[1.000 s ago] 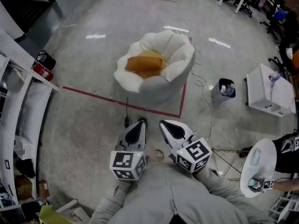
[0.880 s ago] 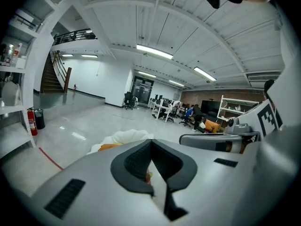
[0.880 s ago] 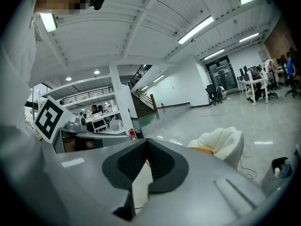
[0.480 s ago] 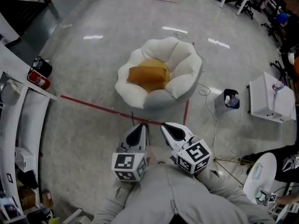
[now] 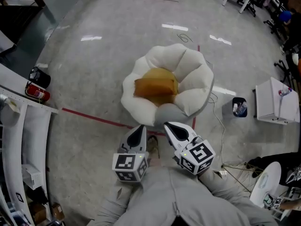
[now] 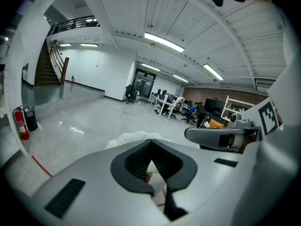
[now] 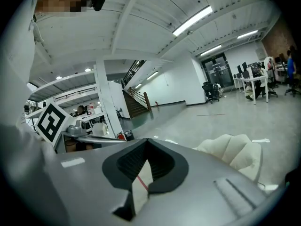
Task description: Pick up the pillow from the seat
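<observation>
Left gripper (image 5: 140, 127): was clenched, empty.
Right gripper (image 5: 168, 125): was clenched, empty.
Risk: unopened, I could have pushed the pillow (image 5: 156, 86) into the seat (image 5: 194, 74).

Orange pillow (image 5: 156, 86); cream seat (image 5: 195, 86); red floor line (image 5: 94, 117).

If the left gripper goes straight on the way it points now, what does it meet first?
The left gripper would probably meet the seat at its front rim first, short of the pillow; height is unclear.
</observation>
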Motion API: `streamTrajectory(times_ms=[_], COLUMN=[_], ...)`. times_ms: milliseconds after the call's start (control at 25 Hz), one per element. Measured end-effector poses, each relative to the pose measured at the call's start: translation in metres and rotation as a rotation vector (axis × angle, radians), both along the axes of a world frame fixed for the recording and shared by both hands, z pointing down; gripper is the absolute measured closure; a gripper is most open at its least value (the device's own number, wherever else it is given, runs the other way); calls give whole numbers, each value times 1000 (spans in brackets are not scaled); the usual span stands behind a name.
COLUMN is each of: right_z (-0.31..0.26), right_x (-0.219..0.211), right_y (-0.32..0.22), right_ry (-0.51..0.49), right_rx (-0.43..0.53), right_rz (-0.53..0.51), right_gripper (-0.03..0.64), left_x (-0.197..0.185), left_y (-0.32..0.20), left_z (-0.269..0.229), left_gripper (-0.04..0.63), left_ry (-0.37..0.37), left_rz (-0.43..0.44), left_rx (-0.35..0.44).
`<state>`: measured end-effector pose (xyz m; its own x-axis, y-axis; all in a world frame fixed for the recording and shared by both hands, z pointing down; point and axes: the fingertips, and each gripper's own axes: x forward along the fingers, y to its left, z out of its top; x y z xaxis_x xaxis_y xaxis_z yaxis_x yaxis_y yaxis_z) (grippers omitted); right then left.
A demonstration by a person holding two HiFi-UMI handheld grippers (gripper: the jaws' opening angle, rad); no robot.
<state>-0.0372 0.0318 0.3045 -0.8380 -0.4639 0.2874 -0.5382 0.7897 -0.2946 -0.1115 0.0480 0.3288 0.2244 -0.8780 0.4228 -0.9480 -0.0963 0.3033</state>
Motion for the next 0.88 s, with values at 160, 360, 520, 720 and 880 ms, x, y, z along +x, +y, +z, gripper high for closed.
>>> streamTrajectory(times_ms=[160,360,520,720,880], right_z=[3,17,31,69,104], right_x=[-23,-32,-27,-15,-13], right_y=[-30,-58,-80,-127,-162], right_ry=[-4,21,48,66,96], right_rx=[-3,5,-24,-74,-112], right_rz=[7,-6,13,62,73], right_gripper=[620,620,620,620,620], left_x=[-17,-18,-16,-7,-5], left_y=[-33,-71,-98,-139,-163], left_z=[15,39,58,92,138], left_gripper=[594,594,594,594,594], left_ry=[-20,-49,-60,-86,-124], left_rz=[58,133,168,196,213], left_rx=[-32,-72,-104,-109,-164])
